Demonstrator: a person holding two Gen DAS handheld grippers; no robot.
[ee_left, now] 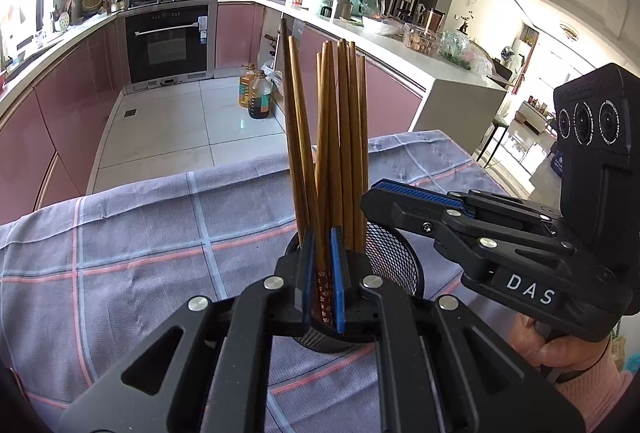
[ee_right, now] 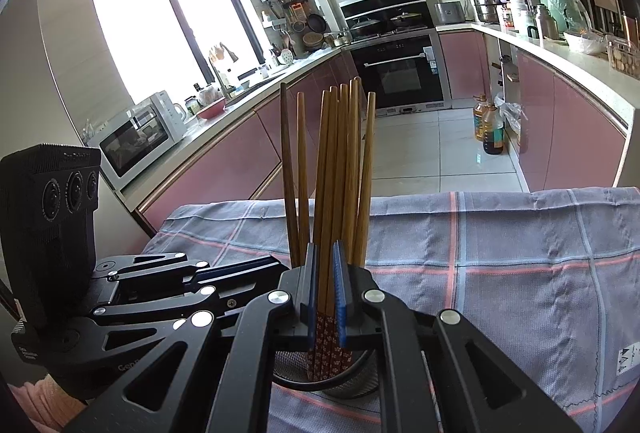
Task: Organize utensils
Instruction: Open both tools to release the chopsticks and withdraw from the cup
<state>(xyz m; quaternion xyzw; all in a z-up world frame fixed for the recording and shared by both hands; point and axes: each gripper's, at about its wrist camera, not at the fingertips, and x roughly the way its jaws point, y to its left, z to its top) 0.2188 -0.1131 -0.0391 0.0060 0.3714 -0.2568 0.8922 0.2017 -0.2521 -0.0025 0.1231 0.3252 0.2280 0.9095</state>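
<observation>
Chopsticks (ee_left: 332, 137): upright in mesh cup (ee_left: 390, 253) on cloth (ee_left: 140, 241); we judge light, stiff, smooth wood. Left gripper (ee_left: 320, 281) and right gripper (ee_right: 325, 293) each clamp patterned ends; we'd grip there

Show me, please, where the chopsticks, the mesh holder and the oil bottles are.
chopsticks (ee_left: 344, 153), left wrist view, mid-shaft of the bundle.
mesh holder (ee_left: 390, 257), left wrist view, right mesh wall.
oil bottles (ee_right: 490, 129), right wrist view, bottle body.

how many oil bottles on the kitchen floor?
2. The lighter bottle stands behind the darker bottle, touching or nearly so, by the counter's base on the tiled floor. More may hide behind the chopsticks.
</observation>
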